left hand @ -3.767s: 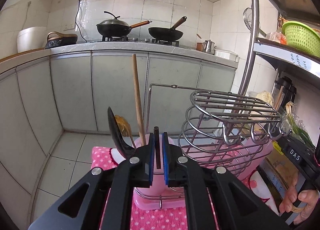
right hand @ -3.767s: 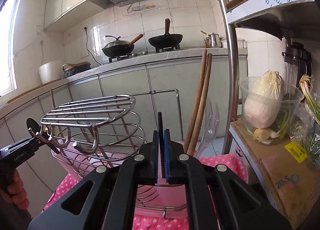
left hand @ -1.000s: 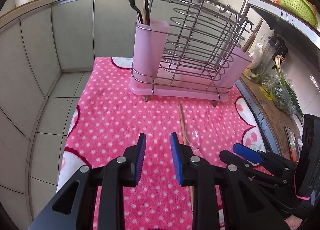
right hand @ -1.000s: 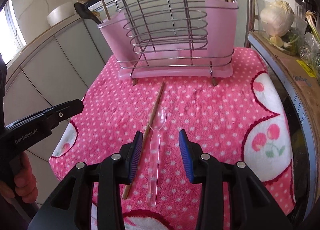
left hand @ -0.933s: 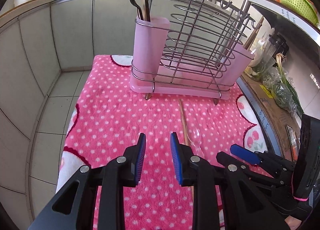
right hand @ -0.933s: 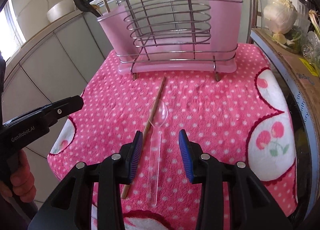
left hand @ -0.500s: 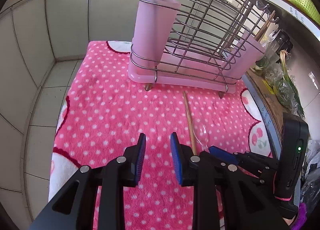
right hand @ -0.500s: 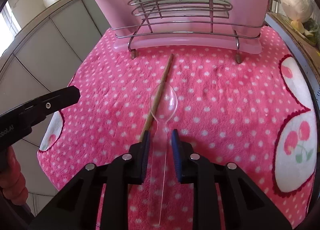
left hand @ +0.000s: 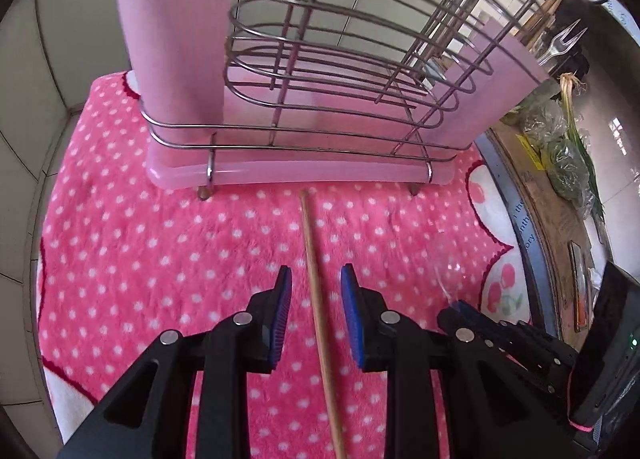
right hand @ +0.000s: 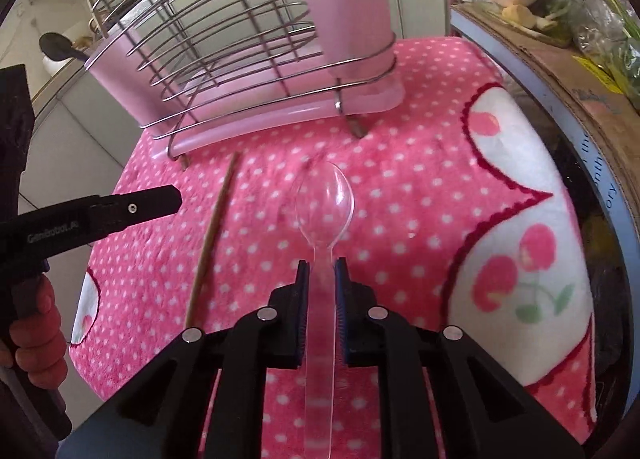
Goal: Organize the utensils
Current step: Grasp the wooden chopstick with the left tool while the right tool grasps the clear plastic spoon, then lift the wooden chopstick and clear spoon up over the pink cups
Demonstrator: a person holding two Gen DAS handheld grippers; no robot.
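Left wrist view: left tool [left hand: 316, 291] spread apart, straddling thin wooden chopstick [left hand: 318, 299] lying mid pink polka-dot cloth [left hand: 160, 259], tip near front edge of pink utensil rack [left hand: 300, 175]. Lower, centre pads, then close.

Right wrist view: right tool [right hand: 321, 273] clamped on clear plastic spoon [right hand: 324, 211] at neck, bowl forward. Lift level; thin handle likely slips.

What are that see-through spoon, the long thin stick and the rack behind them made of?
The spoon looks like clear glossy plastic: the dotted cloth shows through it. The stick seems bare matte wood or bamboo, going by its tan color. The rack is shiny metal wire, apparently steel, over frosted pink plastic cups.
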